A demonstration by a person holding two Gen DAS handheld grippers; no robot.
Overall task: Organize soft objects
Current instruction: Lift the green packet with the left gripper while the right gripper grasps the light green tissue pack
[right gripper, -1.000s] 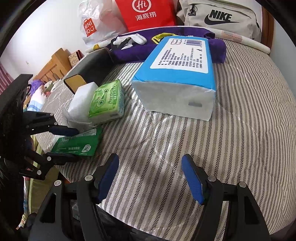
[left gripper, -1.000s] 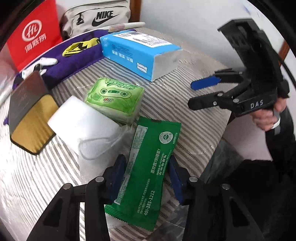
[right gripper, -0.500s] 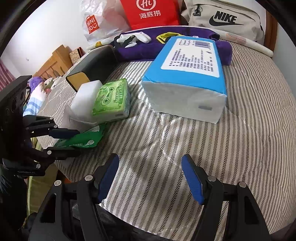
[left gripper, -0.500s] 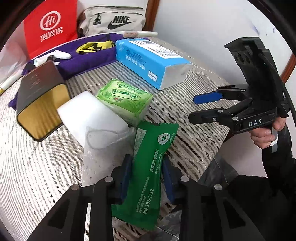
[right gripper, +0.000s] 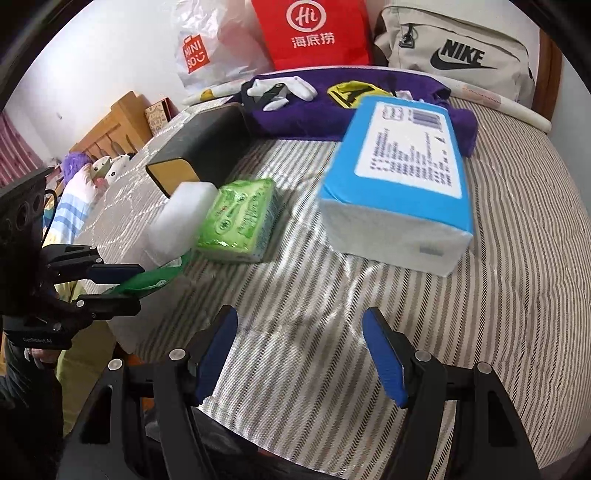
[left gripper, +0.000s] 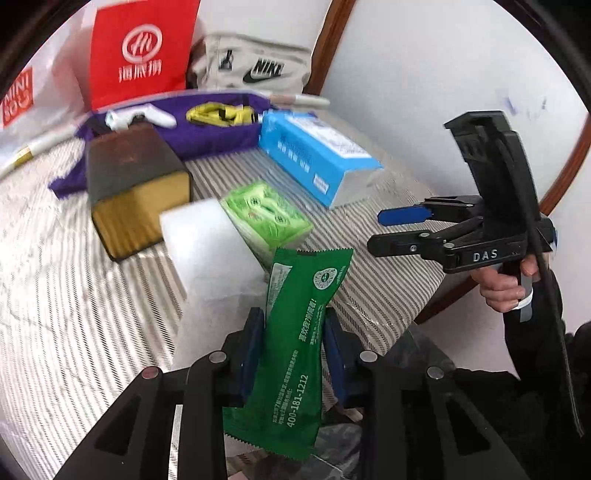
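- Left wrist view: the left tongs pinch a dark green sachet between 2 blue pads, one on each long edge; their gap narrowed within the last second and has since held on the sachet.
- The sachet is lifted clear of the striped bed, its top end tilted toward a white foam block.
- Just behind lie a light green tissue pack, a blue tissue pack and a black-and-gold box.
- The right tongs hang to the right, spread, held by a hand.
- Right wrist view: the right tongs stand spread with nothing between them, above bare striped bed.
- The blue tissue pack lies ahead; the light green tissue pack touches the white foam block.
- At the left edge, the left tongs grip the dark green sachet.
- A purple cloth, red bag and beige Nike bag sit at the back.
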